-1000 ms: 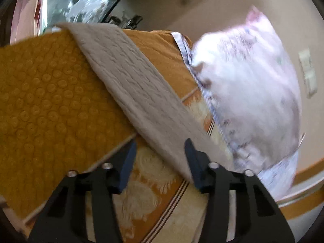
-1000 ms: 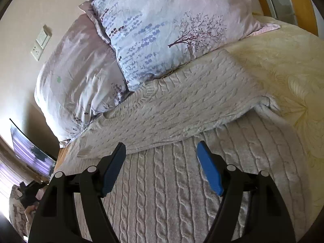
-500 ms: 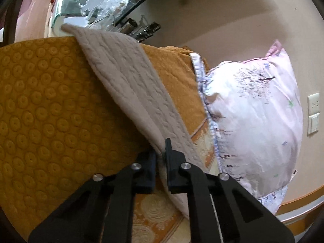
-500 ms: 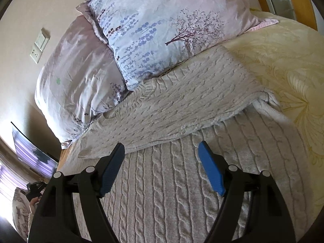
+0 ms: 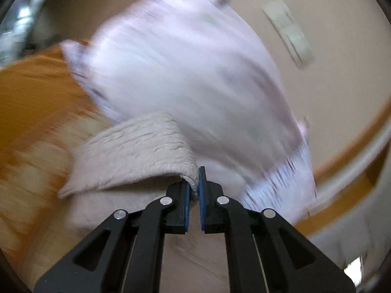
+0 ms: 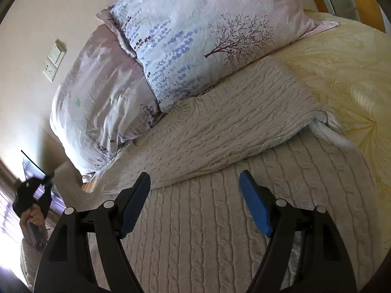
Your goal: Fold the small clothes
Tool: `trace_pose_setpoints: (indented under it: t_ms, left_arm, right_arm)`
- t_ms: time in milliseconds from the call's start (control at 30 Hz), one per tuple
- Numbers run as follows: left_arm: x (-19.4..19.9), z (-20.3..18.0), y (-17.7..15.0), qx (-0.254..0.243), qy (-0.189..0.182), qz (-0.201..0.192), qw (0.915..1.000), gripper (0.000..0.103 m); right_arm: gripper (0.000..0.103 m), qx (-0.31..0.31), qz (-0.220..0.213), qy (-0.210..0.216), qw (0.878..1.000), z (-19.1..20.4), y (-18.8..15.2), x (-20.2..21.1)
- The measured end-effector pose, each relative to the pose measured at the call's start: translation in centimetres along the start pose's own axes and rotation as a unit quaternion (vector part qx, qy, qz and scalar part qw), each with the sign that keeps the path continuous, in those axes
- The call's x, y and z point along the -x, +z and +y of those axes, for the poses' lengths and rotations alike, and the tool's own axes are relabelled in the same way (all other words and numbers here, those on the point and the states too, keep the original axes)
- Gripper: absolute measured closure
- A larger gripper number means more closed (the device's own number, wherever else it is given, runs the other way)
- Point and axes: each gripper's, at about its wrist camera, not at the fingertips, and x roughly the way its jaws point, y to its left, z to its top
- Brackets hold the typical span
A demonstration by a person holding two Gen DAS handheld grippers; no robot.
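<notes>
Lifted since before, left gripper (image 5: 194, 183) jaws pinch the sweater (image 5: 136, 156); right gripper (image 6: 195, 190) jaws gape.

Motion-blurred left view; soft daylight, fisheye edges.

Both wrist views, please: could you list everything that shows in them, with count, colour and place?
sweater: one, beige cable knit, spread on the bed, one sleeve folded across it, another edge pinched and lifted at the left.
pillows: two, pale lilac with tree print, at the head of the bed.
bedspread: one, cream, under the sweater; orange part in the left wrist view.
wall plates: two, white, on the beige wall beside the pillows.
left gripper: black, blue pads, shut on the sweater's edge.
right gripper: black, blue pads, open over the sweater.
hand: one, on the left gripper's handle.
</notes>
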Motion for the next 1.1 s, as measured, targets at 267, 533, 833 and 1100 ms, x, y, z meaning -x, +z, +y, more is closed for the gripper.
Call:
trace_pose_setpoints:
  t_ms: [267,533,833,1100]
  left_arm:
    - [-11.7,-7.5,-15.4,-0.140,-0.015,0.219,0.9655,0.071]
    - [-6.0,-4.3,-13.0,-0.142,-0.020,0.167,0.9755,0.041]
    - [-4.0,4.1,-8.8,-0.068,0.082,0.136,0.9850,0.064]
    - [-4.4,5.6,-9.2,-0.068,0.086,0.148,0.9829,0.075]
  right_arm:
    - [0.026,0.020,0.022,-0.015,0.999,0.6,0.8,1.1]
    - [0.027,0.201,0.040,-0.010,0.979,8.4,2.9,1.1]
    - [0.057,0.409,0.102,0.075,0.904,22.2,-2.4,-8.7]
    - [0.060,0.471,0.162,0.036,0.866,25.3,-7.1,-16.5]
